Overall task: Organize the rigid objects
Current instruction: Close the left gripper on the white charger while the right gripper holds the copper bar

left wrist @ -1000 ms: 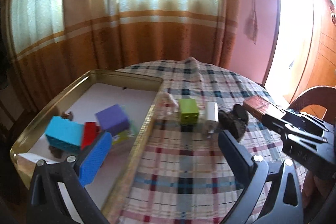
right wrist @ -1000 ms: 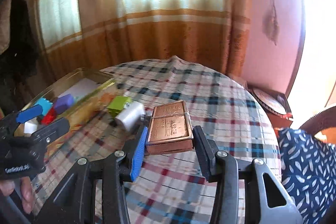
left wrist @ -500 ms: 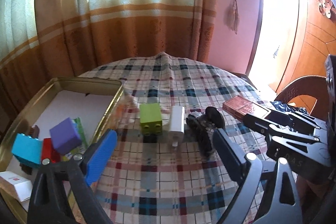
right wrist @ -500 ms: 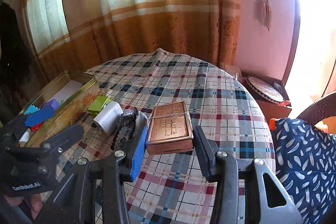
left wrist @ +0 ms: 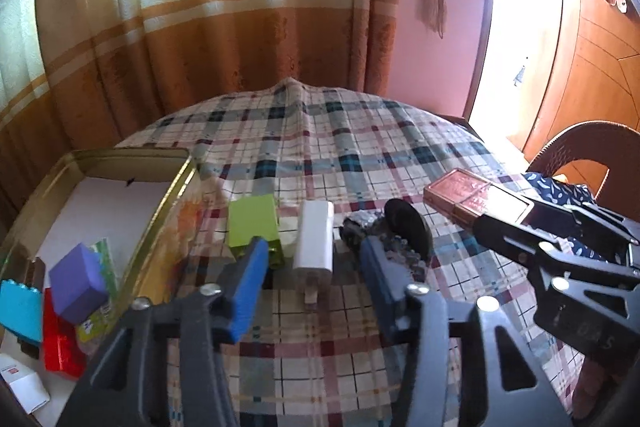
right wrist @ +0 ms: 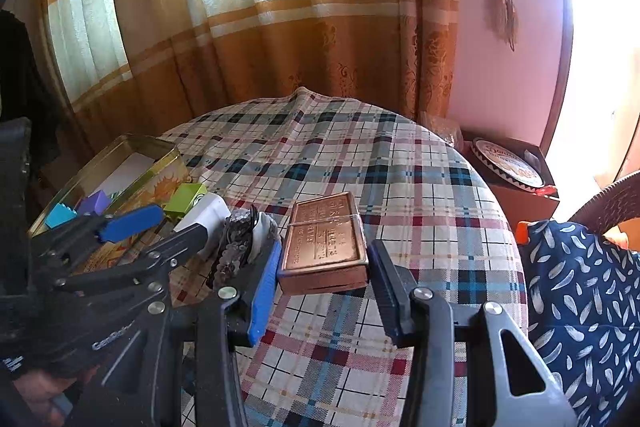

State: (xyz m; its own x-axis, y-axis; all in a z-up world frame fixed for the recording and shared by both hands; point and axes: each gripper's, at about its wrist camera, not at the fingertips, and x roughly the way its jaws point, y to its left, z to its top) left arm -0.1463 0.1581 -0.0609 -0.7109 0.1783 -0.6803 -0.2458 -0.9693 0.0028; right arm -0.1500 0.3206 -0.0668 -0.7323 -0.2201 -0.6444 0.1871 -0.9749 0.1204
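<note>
A white charger [left wrist: 314, 243] lies on the checked tablecloth [left wrist: 320, 155], beside a green block [left wrist: 252, 223] and a dark glittery object [left wrist: 400, 231]. My left gripper [left wrist: 313, 247] straddles the charger and its jaws are closing; a gap still shows on each side of the charger. The blue pad [left wrist: 248, 287] nearly reaches the green block. My right gripper [right wrist: 325, 249] is shut on a copper-coloured box [right wrist: 326, 235] and holds it above the cloth, to the right of the dark object. The left view shows that box [left wrist: 472, 193] too.
A gold tin tray [left wrist: 172, 191] stands at the left with a purple cube [left wrist: 78, 283], a cyan block [left wrist: 20, 311], a red block [left wrist: 60, 343] and a small white box [left wrist: 24, 383]. A chair [left wrist: 580, 143] with blue patterned fabric [right wrist: 580, 307] is at the right.
My left gripper has swung right, from over the tray's edge to the white charger, and its jaws have narrowed. The right gripper with the copper box has barely shifted.
</note>
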